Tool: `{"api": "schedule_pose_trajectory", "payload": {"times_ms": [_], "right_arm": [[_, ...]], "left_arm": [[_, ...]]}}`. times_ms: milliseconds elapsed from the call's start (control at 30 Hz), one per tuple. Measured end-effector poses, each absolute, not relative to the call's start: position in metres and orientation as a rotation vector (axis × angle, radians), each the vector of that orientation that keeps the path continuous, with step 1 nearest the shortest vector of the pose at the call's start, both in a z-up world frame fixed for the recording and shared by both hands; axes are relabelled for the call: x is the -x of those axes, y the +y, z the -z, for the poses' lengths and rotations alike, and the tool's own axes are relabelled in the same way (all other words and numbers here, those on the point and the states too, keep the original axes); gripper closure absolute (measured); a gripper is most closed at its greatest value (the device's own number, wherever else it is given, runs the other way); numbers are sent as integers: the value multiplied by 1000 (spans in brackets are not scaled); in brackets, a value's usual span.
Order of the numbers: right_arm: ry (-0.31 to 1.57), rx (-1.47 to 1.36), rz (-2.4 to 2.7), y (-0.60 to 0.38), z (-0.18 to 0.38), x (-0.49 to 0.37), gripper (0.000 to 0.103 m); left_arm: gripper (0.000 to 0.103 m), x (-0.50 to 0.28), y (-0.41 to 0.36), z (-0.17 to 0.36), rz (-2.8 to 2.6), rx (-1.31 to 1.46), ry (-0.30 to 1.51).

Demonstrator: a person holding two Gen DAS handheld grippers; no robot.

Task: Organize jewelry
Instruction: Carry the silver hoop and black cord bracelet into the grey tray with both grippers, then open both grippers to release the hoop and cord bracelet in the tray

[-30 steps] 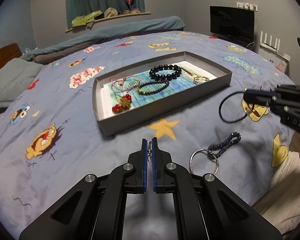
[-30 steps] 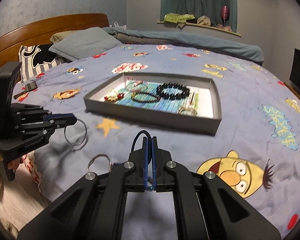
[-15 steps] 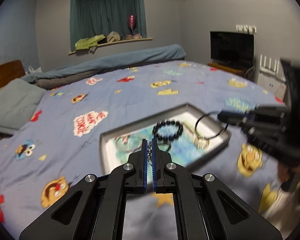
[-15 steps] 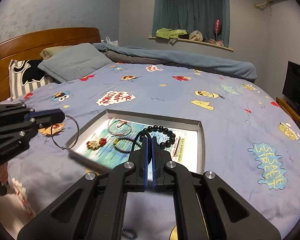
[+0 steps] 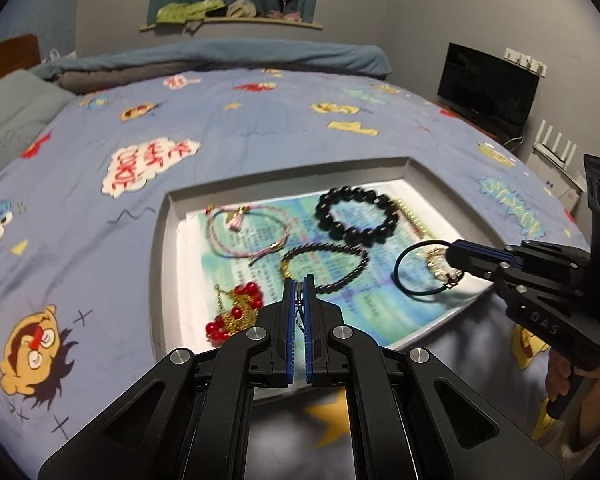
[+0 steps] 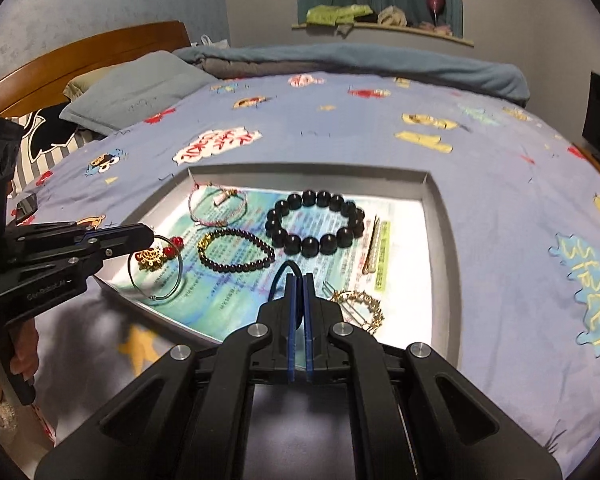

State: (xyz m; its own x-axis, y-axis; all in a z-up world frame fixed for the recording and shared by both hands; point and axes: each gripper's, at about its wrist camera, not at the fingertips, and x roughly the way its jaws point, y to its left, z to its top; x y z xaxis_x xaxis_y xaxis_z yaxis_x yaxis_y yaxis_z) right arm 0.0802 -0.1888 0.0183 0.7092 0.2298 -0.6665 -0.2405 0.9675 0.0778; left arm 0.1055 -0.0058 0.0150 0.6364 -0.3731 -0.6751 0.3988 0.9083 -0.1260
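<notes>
The left tool (image 5: pixel 298 292) pinches a thin wire bangle (image 6: pixel 156 276) by its rim, and the right tool (image 6: pixel 299 292) pinches a black hair tie (image 5: pixel 424 268); both loops hang over the grey tray (image 5: pixel 160 248) on the bed. The bangle looks light, stiff and slippery, so an edge pinch seems right. The tie looks soft and springy, likely holdable anywhere along its band.

**Left wrist view: both claws over the tray**

The left claw (image 5: pixel 298 280) is closed on a thin wire ring, seen only as a sliver between its blue pads (image 5: pixel 287 320). It is positioned above the near part of a grey tray (image 5: pixel 162 248) resting on the bed (image 5: pixel 80 208). The tray contains a black bead bracelet (image 5: pixel 358 216), a smaller dark bead bracelet (image 5: pixel 332 264), a pink cord bracelet (image 5: pixel 246 232) and a red-and-gold ornament (image 5: pixel 236 312). At right, the right claw (image 5: pixel 454 254) grips a black hair tie (image 5: pixel 420 268) over the tray's right end.
</notes>
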Motion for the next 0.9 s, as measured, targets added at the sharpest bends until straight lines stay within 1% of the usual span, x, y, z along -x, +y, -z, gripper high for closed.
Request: {"api": "schedule_pose_trajectory", "payload": {"times_ms": [233, 700, 733, 800, 867, 900], "right_arm": [[784, 35, -281, -182, -6, -86, 100], [801, 27, -261, -185, -3, -94, 100], [801, 26, -260, -185, -3, -94, 100], [802, 24, -261, -185, -3, -94, 99], [799, 22, -258, -186, -3, -94, 98], [799, 22, -256, -186, -3, -94, 98]], "left_arm": [[98, -117, -11, 8, 428, -83, 825], [98, -121, -13, 14, 393, -134, 834], [96, -121, -13, 14, 392, -134, 834], [90, -121, -12, 13, 387, -134, 831], [78, -120, -11, 11, 384, -131, 824], [76, -119, -10, 9, 384, -131, 814]]}}
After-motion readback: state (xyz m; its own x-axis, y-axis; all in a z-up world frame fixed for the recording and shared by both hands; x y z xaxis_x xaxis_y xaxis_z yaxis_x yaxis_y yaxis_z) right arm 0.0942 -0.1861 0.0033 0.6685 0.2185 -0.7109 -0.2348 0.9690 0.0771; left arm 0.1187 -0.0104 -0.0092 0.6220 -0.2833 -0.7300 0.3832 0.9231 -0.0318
